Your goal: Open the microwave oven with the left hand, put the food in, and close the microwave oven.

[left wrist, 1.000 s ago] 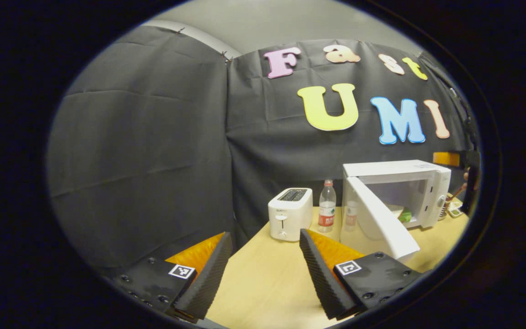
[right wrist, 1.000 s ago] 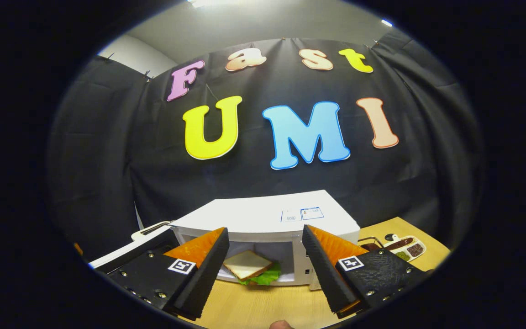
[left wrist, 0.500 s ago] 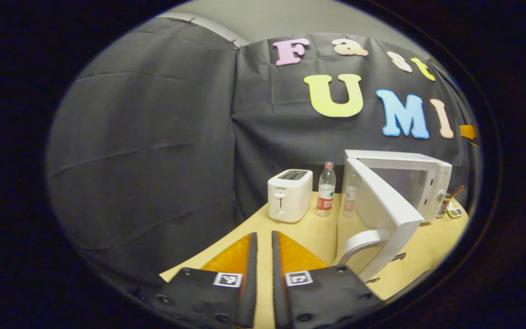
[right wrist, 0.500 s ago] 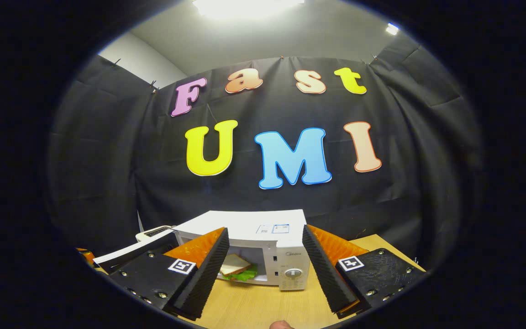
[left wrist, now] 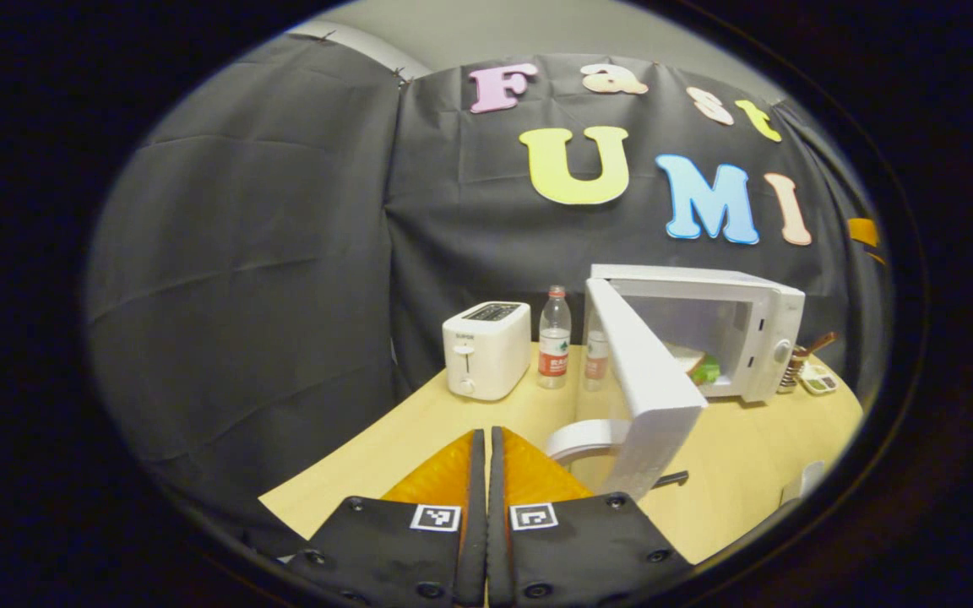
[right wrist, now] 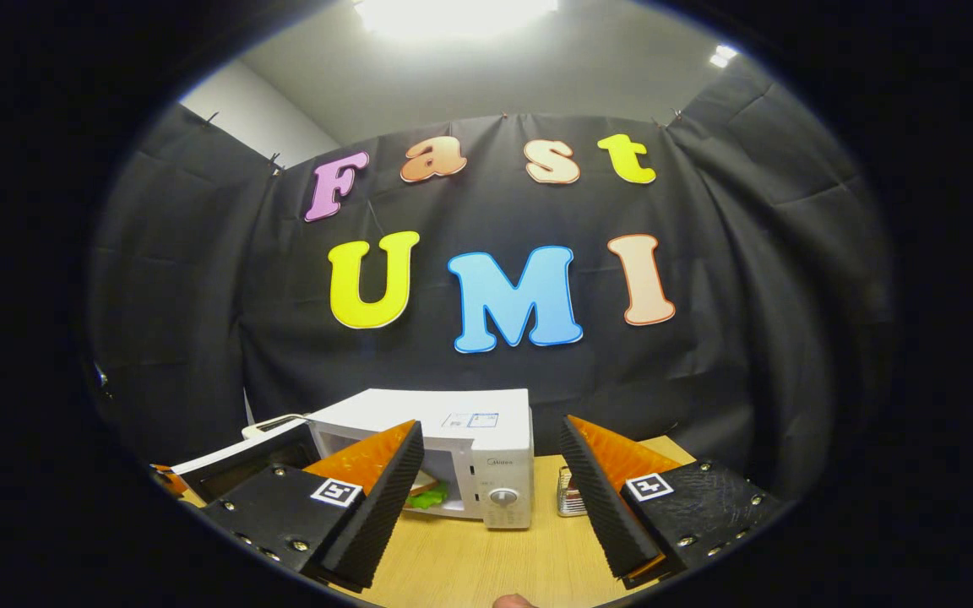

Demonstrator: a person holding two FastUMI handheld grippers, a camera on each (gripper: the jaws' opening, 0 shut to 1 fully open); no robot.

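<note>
A white microwave [left wrist: 757, 295] stands on the wooden table [left wrist: 453, 414] with its door [left wrist: 643, 380] swung wide open toward me. Inside lies a sandwich with green lettuce [left wrist: 700, 366]. My left gripper [left wrist: 481, 490] is shut with nothing between its fingers, low over the table in front of the door's handle [left wrist: 584, 437]. In the right gripper view the microwave [right wrist: 453, 418] sits ahead and left, the sandwich [right wrist: 427, 494] showing in its cavity. My right gripper [right wrist: 491, 498] is open and empty, back from the oven.
A white toaster [left wrist: 486, 350] and a water bottle [left wrist: 553, 339] stand left of the microwave near the black cloth wall. A small tray of condiments [left wrist: 816, 382] and a metal rack [right wrist: 569, 494] sit to its right. Bare tabletop [right wrist: 486, 557] lies before the oven.
My left gripper closed from open to shut and swung toward the door's handle. My right gripper drew back from the microwave, leaving the sandwich inside.
</note>
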